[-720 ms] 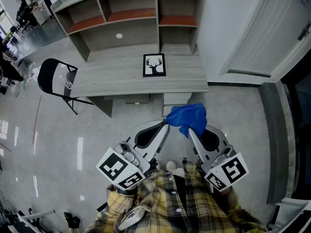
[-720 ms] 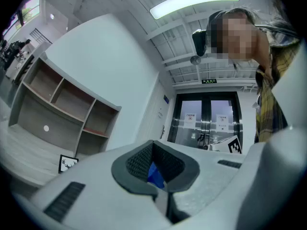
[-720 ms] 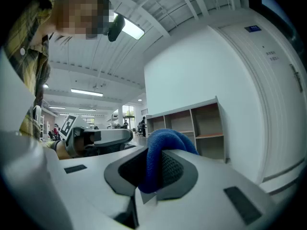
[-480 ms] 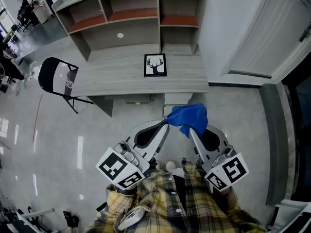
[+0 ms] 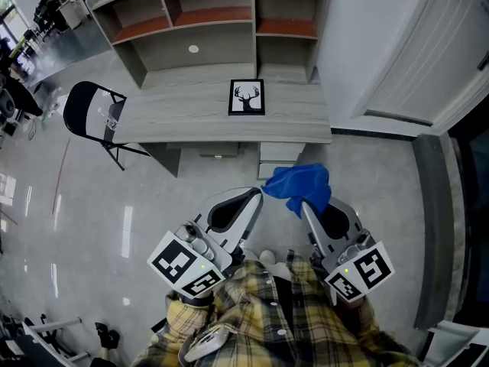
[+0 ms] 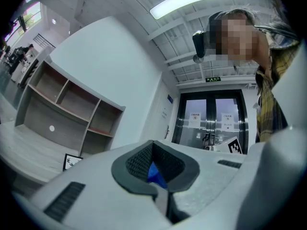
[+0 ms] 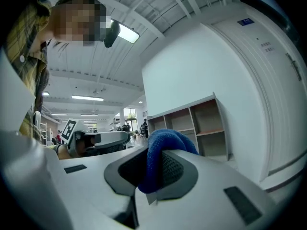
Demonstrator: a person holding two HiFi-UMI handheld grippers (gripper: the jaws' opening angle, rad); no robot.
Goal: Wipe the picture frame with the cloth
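The picture frame (image 5: pixel 247 98), black with a white deer print, stands on the grey wooden desk (image 5: pixel 191 121) far ahead of both grippers; it also shows small in the left gripper view (image 6: pixel 72 162). A blue cloth (image 5: pixel 302 186) hangs bunched from my right gripper (image 5: pixel 303 205), whose jaws are shut on it (image 7: pixel 160 159). Beside it, my left gripper (image 5: pixel 256 197) is shut and holds nothing. A sliver of the blue cloth (image 6: pixel 154 172) shows through the notch of its pads. Both grippers are held level over the floor, close to the person's body.
A black folding chair (image 5: pixel 92 117) stands at the desk's left end. An open shelf unit (image 5: pixel 206 21) rises behind the desk. A white door and wall (image 5: pixel 412 52) lie to the right. Glossy floor (image 5: pixel 114 220) separates me from the desk.
The whole view has drifted only slightly. Both grippers keep their pose, with the cloth still in the right one.
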